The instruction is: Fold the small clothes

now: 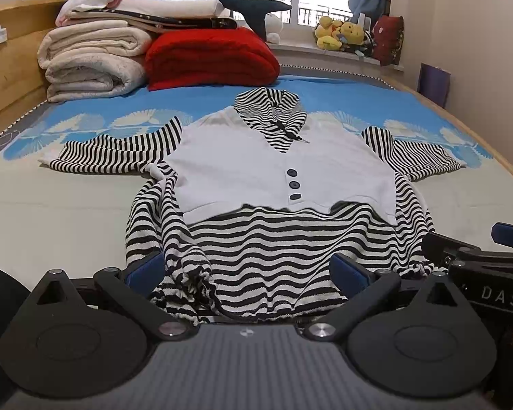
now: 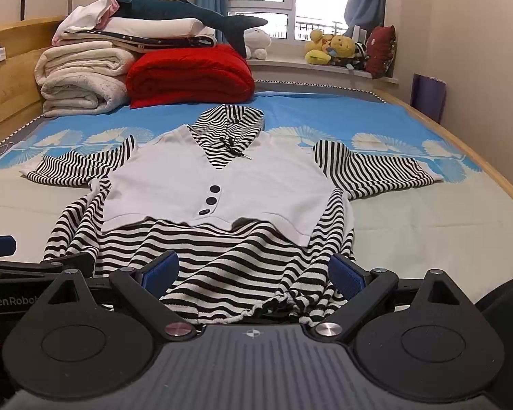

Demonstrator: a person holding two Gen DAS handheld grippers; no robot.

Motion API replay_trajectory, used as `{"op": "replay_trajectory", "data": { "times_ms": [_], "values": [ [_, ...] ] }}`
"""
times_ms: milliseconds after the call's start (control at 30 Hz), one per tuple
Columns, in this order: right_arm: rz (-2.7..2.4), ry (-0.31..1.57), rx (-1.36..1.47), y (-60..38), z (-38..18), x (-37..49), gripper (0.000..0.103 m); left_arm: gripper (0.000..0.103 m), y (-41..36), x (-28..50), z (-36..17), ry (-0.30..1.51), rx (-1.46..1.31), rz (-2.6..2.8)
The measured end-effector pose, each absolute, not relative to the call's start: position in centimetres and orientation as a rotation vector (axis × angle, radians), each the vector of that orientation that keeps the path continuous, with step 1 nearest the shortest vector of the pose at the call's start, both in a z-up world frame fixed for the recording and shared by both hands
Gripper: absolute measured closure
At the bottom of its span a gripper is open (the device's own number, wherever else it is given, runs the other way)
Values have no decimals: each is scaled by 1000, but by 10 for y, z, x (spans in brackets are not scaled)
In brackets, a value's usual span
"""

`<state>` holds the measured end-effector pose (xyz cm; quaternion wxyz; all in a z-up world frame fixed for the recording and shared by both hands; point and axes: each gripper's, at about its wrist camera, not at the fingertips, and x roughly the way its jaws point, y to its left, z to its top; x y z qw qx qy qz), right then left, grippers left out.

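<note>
striped top flat on bed, hem bunched between spread left hand-held gripper; right hand-held gripper spread too.

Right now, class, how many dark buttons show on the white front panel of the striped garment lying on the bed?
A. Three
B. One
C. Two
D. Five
A: three dark buttons sit in a short column on the white front panel of the striped garment, seen in both wrist views.
</note>
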<state>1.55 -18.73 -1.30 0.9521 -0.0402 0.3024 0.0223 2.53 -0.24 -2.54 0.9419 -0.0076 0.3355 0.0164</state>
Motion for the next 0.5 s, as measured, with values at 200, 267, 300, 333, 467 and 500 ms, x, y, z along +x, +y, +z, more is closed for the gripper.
{"op": "replay_trajectory", "data": {
  "times_ms": [200, 267, 300, 333, 467, 500],
  "values": [
    [48, 611, -86, -187, -13, 16, 8, 1, -3, 28, -25, 693, -17, 37],
    [49, 610, -89, -186, -13, 16, 8, 1, -3, 28, -25, 694, -18, 38],
    [50, 610, -89, -186, -13, 16, 8, 1, -3, 28, -25, 694, -19, 38],
    [50, 610, -89, -185, -12, 16, 8, 1, -3, 28, -25, 694, -20, 38],
    [50, 608, -90, -185, -12, 16, 8, 1, -3, 28, -25, 695, -20, 38],
    [50, 608, -90, -185, -12, 16, 8, 1, -3, 28, -25, 695, -20, 38]
  ]
}}
